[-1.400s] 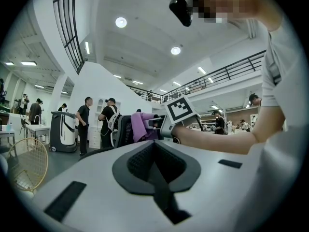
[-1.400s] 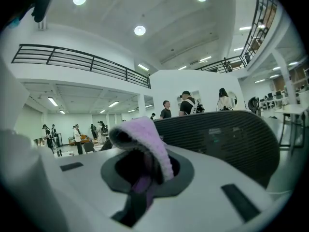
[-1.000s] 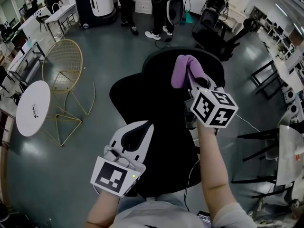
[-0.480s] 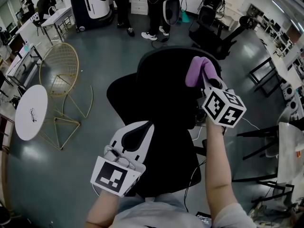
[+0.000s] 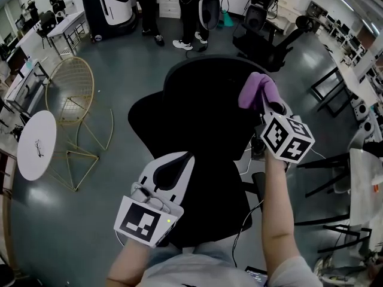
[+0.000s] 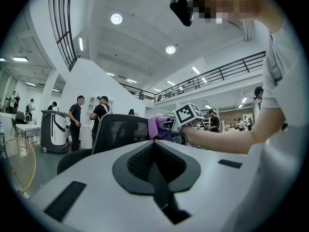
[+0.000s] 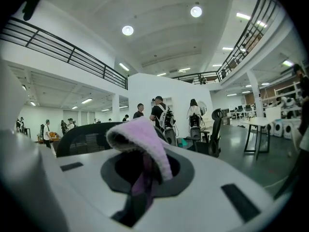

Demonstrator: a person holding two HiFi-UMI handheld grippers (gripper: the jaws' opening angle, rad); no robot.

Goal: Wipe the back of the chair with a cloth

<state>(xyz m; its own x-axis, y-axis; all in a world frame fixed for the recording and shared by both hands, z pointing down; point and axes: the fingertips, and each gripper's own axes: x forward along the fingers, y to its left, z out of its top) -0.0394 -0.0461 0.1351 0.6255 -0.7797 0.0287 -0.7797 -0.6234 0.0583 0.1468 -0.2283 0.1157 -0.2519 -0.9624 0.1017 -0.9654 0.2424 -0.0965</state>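
A black office chair (image 5: 203,130) fills the middle of the head view, its curved mesh back (image 5: 209,67) toward the far side. My right gripper (image 5: 263,102) is shut on a purple cloth (image 5: 256,90), held at the right end of the back's top edge. Seen from the right gripper view, the cloth (image 7: 140,139) folds over the right gripper (image 7: 145,178), with the chair back (image 7: 87,137) to the left. My left gripper (image 5: 181,156) hovers nearer me over the chair, shut and empty. The left gripper view shows my left gripper (image 6: 157,146), the chair back (image 6: 120,129) and the cloth (image 6: 157,127).
A gold wire chair (image 5: 75,91) and a round white table (image 5: 36,145) stand at the left. Other black office chairs (image 5: 269,31) and several standing people (image 5: 188,11) are at the far side. Desks (image 5: 362,178) line the right. A cable (image 5: 245,220) runs on the floor.
My right gripper has carried the purple cloth to the right along the chair back's top edge. The left gripper has stayed where it was.
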